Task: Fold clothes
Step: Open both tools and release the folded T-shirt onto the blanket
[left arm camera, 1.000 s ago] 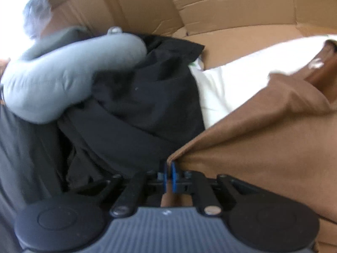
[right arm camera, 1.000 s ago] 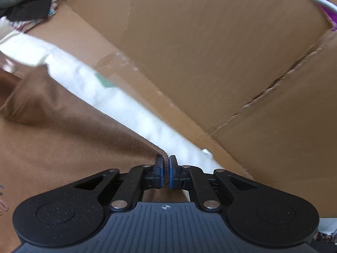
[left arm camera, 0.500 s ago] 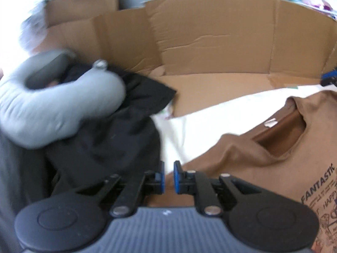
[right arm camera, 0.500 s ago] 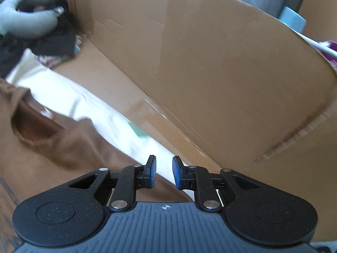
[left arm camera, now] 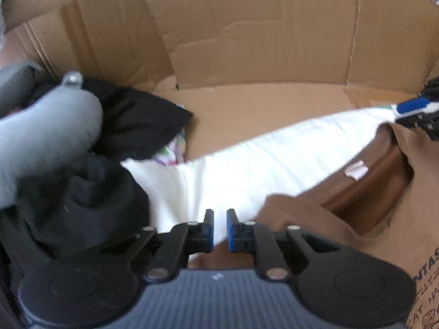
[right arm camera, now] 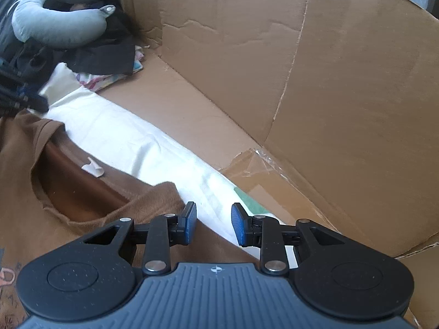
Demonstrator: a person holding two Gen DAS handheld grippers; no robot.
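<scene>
A brown T-shirt (left arm camera: pixel 343 233) (right arm camera: pixel 41 213) lies flat on a white cloth (left arm camera: pixel 247 170) (right arm camera: pixel 123 131), its neck opening and white label (left arm camera: pixel 356 170) facing up. My left gripper (left arm camera: pixel 220 227) hovers over the shirt's left shoulder edge with a narrow gap between its pads and nothing in it. My right gripper (right arm camera: pixel 214 224) hangs over the right shoulder edge, jaws opening, nothing between them. Each gripper also shows at the edge of the other's view: right gripper (left arm camera: pixel 414 107), left gripper (right arm camera: pixel 24 96).
A grey neck pillow (left arm camera: pixel 46 137) (right arm camera: pixel 55 30) rests on a heap of black clothes (left arm camera: pixel 137 120) (right arm camera: pixel 104 54) to the left. Tall cardboard walls (left arm camera: pixel 260 41) (right arm camera: pixel 343 82) stand behind and to the right, with a cardboard floor in front of them.
Both grippers have let go of the brown shirt's shoulder corners and drawn back. The shirt now lies flat with its neckline showing. The right jaws have spread wider.
</scene>
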